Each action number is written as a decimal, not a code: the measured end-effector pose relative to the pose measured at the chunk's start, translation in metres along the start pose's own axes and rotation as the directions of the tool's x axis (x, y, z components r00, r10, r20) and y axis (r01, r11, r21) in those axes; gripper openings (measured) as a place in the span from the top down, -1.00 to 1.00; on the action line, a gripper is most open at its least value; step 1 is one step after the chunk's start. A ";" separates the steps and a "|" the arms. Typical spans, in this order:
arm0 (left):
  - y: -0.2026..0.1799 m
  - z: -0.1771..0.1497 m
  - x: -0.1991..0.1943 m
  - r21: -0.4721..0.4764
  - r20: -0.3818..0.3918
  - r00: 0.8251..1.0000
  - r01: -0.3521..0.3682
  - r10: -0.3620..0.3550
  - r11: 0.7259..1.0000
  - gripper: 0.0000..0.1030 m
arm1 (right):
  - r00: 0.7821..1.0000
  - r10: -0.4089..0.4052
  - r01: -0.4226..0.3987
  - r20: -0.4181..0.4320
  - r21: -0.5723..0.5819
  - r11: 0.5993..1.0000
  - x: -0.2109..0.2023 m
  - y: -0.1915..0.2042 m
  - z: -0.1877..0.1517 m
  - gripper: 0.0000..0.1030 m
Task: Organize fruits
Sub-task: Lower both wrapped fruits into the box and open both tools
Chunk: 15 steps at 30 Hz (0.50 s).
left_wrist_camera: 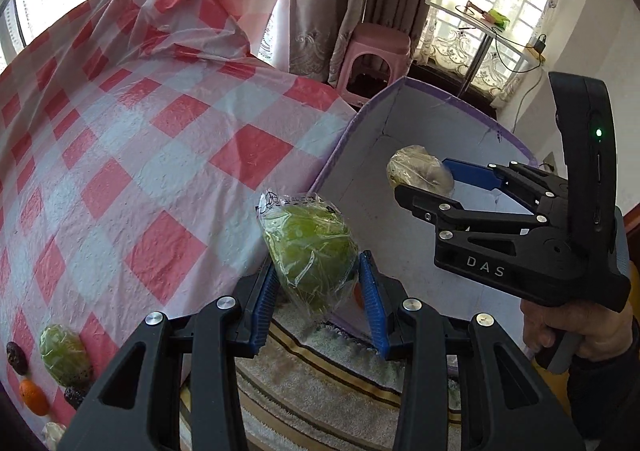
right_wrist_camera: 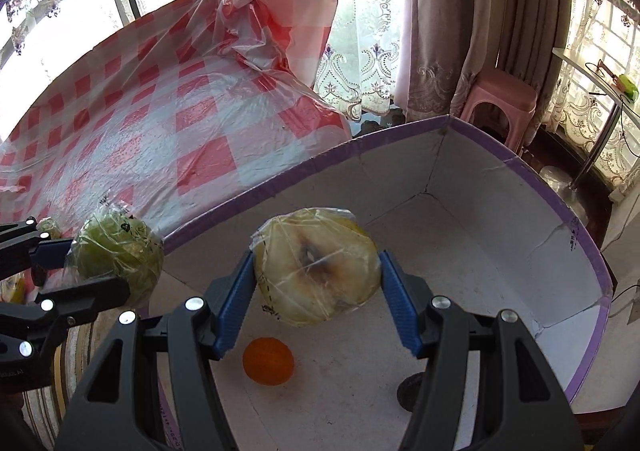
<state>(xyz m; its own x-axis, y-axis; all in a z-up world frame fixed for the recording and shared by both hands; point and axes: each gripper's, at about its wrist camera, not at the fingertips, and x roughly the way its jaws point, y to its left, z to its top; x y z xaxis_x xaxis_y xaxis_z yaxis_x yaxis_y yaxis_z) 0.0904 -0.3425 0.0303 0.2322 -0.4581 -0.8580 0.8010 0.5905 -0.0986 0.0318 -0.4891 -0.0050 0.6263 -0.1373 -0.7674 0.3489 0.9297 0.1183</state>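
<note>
My left gripper [left_wrist_camera: 318, 279] is shut on a green fruit in clear wrap [left_wrist_camera: 310, 251], held at the near rim of the purple-edged white box [left_wrist_camera: 352, 131]. In the right wrist view that same green fruit [right_wrist_camera: 120, 255] hangs at the left, just outside the box rim [right_wrist_camera: 304, 167]. My right gripper [right_wrist_camera: 318, 283] is shut on a pale yellow wrapped fruit [right_wrist_camera: 318, 269] above the inside of the box; in the left wrist view this yellow fruit [left_wrist_camera: 420, 171] shows over the box floor. An orange [right_wrist_camera: 268, 361] and a dark fruit [right_wrist_camera: 408, 391] lie on the box floor.
A red-and-white checked plastic cloth [left_wrist_camera: 160, 139] covers the table beside the box. At its near left edge lie another wrapped green fruit [left_wrist_camera: 64, 355], an orange [left_wrist_camera: 34, 397] and dark fruits [left_wrist_camera: 17, 358]. A striped rug [left_wrist_camera: 320, 383] lies below. A pink stool [left_wrist_camera: 376, 51] stands behind.
</note>
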 end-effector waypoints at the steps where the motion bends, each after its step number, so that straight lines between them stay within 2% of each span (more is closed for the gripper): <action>1: -0.002 0.001 0.005 0.019 -0.009 1.000 0.005 -0.005 1.000 0.27 | 1.000 -0.011 0.011 -0.002 -0.002 1.000 0.000 -0.001 0.000 -0.21; 8: -0.020 0.004 0.041 0.172 -0.074 0.996 -0.032 0.045 0.985 0.27 | 0.992 -0.096 0.099 -0.077 0.034 0.995 0.019 -0.010 0.003 -0.21; 15: -0.037 0.001 0.064 0.320 -0.074 0.989 -0.099 0.129 0.942 0.27 | 0.980 -0.109 0.123 -0.168 0.074 0.990 0.052 -0.017 0.004 -0.21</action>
<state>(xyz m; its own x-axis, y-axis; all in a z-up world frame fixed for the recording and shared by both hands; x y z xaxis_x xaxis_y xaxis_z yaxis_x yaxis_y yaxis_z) 0.0767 -0.3945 -0.0204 0.2922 -0.3276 -0.8985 0.9084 0.3889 0.1537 0.0613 -0.5137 -0.0439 0.4584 -0.1784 -0.8706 0.4738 0.8778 0.0697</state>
